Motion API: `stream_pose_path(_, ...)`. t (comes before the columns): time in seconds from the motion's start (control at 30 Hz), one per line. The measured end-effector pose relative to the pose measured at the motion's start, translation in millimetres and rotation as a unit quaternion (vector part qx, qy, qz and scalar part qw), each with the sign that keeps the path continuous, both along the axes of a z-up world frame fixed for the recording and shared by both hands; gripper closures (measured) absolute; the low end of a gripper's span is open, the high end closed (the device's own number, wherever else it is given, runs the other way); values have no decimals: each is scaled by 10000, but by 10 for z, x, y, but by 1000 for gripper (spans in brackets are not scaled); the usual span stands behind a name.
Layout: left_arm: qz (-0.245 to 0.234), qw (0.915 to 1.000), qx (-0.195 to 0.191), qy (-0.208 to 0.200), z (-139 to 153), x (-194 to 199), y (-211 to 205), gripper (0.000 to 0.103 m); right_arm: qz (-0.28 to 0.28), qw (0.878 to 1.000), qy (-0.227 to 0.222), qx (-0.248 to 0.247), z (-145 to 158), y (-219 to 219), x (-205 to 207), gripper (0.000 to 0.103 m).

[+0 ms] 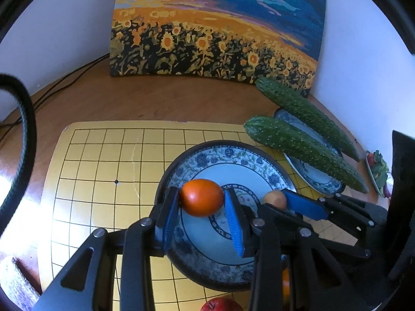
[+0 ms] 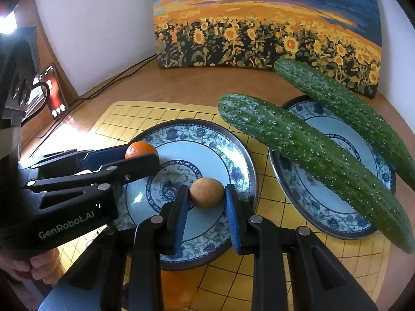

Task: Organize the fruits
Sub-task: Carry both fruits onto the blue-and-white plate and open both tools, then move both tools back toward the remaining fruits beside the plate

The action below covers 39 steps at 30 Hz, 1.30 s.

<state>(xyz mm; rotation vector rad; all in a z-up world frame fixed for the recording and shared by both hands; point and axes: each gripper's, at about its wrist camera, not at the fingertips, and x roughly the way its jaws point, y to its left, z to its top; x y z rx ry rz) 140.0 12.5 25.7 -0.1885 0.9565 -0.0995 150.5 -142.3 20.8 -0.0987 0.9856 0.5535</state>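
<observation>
Grippers (image 1: 202,207) (image 2: 206,204) angled down over plate (image 2: 233,140).

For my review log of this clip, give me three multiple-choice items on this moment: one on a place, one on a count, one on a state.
1. Where do the cucumbers lie?
A. Across the right-hand plate
B. On the bare wood
C. On the painting

2. How many patterned plates are in view?
A. One
B. Two
C. Three

3. What is the left gripper doing?
A. Standing open and empty
B. Clamping the orange-red fruit
C. Clamping a cucumber

Key: 1 A, both cucumbers rest slantwise over that plate's rim. 2 B, the near plate and the one under the cucumbers. 3 B, the fruit sits pressed between both blue pads over the near plate, while the small brown fruit sits between the right gripper pads, a gap showing on one side.
</observation>
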Motion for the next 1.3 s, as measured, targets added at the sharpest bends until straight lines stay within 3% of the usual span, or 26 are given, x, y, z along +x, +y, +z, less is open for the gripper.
stream_pose_path(0.1, -20, 10000, 28, -63, 57, -28, -10, 61, -71, 9999, -81, 47, 58, -32, -19, 57)
stream_pose_path(0.17, -15, 9999, 49, -111, 102, -59, -13, 57, -111, 9998, -108, 82, 91, -64, -40, 53)
stream_pose_path(0.7, 51, 9998, 166, -47, 269, -532, 44, 55, -231, 9992, -175, 292, 378, -273, -423, 52)
stream_pose_path(1.3, 125, 9999, -79, 16, 230, -1036, -37, 54, -509, 9984, -168, 170, 330, -546, -956, 52)
